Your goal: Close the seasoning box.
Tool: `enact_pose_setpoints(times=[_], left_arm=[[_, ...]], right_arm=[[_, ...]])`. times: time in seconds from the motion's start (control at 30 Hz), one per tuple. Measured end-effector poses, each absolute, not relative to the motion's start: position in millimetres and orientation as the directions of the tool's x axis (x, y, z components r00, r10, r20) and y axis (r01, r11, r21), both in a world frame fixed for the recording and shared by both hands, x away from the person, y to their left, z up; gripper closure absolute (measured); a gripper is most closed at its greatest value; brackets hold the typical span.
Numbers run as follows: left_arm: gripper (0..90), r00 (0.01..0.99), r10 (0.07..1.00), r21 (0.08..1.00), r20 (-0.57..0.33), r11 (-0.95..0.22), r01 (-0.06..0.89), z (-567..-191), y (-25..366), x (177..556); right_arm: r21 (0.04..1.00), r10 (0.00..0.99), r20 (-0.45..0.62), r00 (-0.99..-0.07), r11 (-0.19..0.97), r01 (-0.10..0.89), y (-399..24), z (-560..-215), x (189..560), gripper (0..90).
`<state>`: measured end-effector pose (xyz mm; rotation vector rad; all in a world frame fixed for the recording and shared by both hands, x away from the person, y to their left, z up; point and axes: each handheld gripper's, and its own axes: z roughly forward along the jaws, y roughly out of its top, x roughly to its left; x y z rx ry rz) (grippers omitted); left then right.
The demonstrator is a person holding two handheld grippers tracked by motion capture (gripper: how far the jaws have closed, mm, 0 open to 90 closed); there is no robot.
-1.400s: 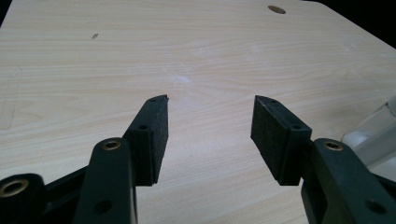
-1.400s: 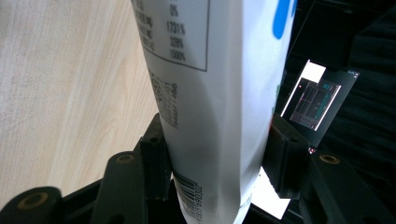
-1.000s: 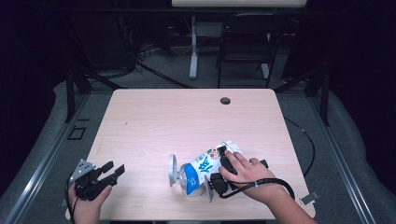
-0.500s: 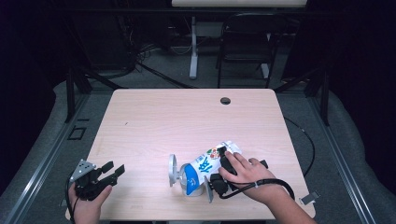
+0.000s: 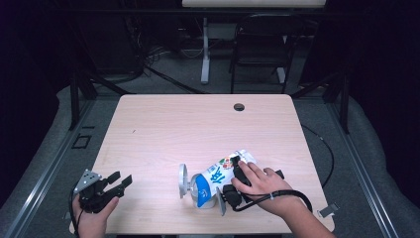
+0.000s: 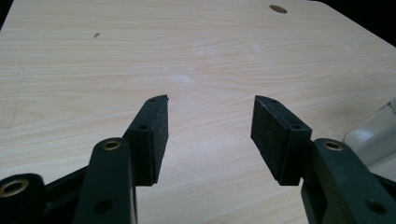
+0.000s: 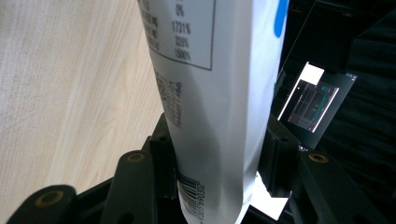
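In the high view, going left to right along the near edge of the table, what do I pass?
Left gripper, open over bare table → round clear lid or disc, standing on edge → carton lying on its side → right gripper closing on the carton, under the right hand.

— Where does the carton (image 5: 218, 177) lie for you?
— On its side on the table (image 5: 198, 124), near your edge and right of the middle, between the jaws of your right gripper (image 5: 229, 191).
— And your left gripper (image 5: 111, 182)?
— At the near left corner, well apart from the carton. A small hole (image 5: 239, 107) sits near the far edge.
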<state>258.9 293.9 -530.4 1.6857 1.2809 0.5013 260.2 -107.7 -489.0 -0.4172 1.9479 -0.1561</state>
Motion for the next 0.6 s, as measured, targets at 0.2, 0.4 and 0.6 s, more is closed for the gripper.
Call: enact_pose_setpoints(times=[0.2,0.4,0.6], left_arm=[[47.0,0.372,0.906,0.850,-0.203,-0.026,0.527,-530.5,293.8,259.0],[46.9,0.374,0.905,0.848,-0.203,-0.028,0.529,-530.3,294.1,258.9],[46.9,0.372,0.905,0.851,-0.206,-0.022,0.525,-530.5,294.0,258.9]], right_arm=[[-0.299,-0.360,-0.864,-0.353,0.929,-0.216,-107.6,-489.0,260.0,56.4],[-0.294,-0.357,-0.864,-0.356,0.930,-0.220,-107.9,-489.1,260.0,56.8],[-0.298,-0.359,-0.863,-0.355,0.930,-0.216,-107.6,-488.9,259.5,57.1]])
